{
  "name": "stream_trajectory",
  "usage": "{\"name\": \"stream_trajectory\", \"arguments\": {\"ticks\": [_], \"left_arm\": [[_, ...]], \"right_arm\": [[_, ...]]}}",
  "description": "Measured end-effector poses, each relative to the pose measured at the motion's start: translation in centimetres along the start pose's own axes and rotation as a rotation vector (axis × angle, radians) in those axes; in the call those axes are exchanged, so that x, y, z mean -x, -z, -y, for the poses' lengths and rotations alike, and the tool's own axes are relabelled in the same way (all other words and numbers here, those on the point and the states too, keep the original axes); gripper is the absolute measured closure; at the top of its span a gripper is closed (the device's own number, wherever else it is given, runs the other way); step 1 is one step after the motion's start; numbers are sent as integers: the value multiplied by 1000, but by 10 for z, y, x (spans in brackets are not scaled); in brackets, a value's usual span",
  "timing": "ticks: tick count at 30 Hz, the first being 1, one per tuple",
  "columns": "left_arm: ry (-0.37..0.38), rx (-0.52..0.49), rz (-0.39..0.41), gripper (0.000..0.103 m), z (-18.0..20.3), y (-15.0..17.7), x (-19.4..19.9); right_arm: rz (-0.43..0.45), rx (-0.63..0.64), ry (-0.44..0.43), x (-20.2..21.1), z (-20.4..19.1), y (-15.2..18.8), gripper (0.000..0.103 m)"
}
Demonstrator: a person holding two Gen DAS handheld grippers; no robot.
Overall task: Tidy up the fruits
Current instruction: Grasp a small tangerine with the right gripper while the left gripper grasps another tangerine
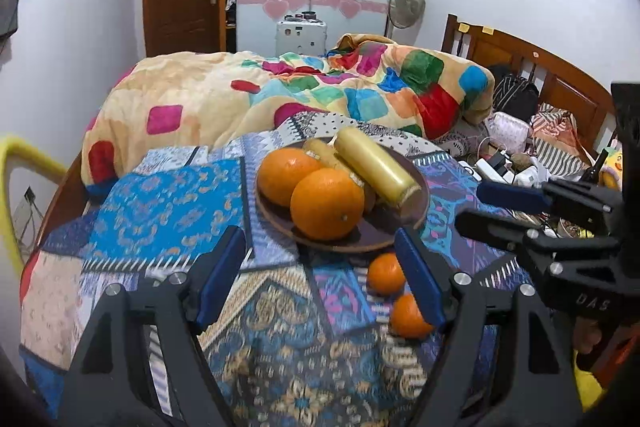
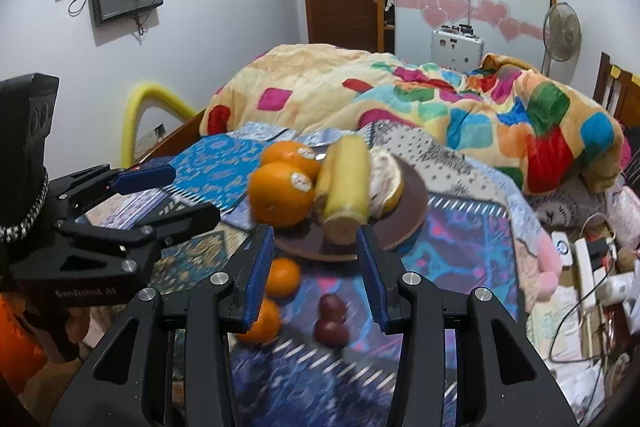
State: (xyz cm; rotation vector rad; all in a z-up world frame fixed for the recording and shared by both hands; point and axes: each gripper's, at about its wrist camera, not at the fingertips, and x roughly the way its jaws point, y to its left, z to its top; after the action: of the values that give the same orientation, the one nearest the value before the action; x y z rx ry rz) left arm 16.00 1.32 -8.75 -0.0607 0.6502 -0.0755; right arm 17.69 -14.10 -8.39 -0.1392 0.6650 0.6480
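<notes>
A brown plate (image 1: 372,241) (image 2: 412,205) on the patterned bedcover holds two large oranges (image 1: 326,205) (image 2: 280,193), a long yellow banana-like fruit (image 1: 374,161) (image 2: 348,183) and a pale peeled fruit (image 2: 386,183). In front of the plate lie two small mandarins (image 1: 386,273) (image 2: 282,277) and two dark red fruits (image 2: 330,319). My left gripper (image 1: 320,279) (image 2: 180,195) hovers open before the plate, and its right finger half hides the mandarins. My right gripper (image 2: 316,275) (image 1: 470,205) is open above the dark fruits, with nothing between its pads.
A colourful folded blanket (image 1: 280,95) is heaped behind the plate. Cables, chargers and bags (image 2: 592,275) clutter the right side by the wooden headboard (image 1: 560,75). A yellow padded rail (image 2: 140,111) stands at the bed's left edge.
</notes>
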Motion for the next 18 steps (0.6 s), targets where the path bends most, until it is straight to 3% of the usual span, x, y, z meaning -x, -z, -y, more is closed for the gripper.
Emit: {"name": "stream_trajectory", "arguments": {"ticks": [7, 18], "left_arm": [[-41, -26, -30, 25, -4, 28, 17], [-5, 19, -114, 25, -16, 56, 11]], "right_arm": [[-60, -4, -44, -11, -17, 28, 64], [-148, -7, -44, -43, -26, 51, 66]]}}
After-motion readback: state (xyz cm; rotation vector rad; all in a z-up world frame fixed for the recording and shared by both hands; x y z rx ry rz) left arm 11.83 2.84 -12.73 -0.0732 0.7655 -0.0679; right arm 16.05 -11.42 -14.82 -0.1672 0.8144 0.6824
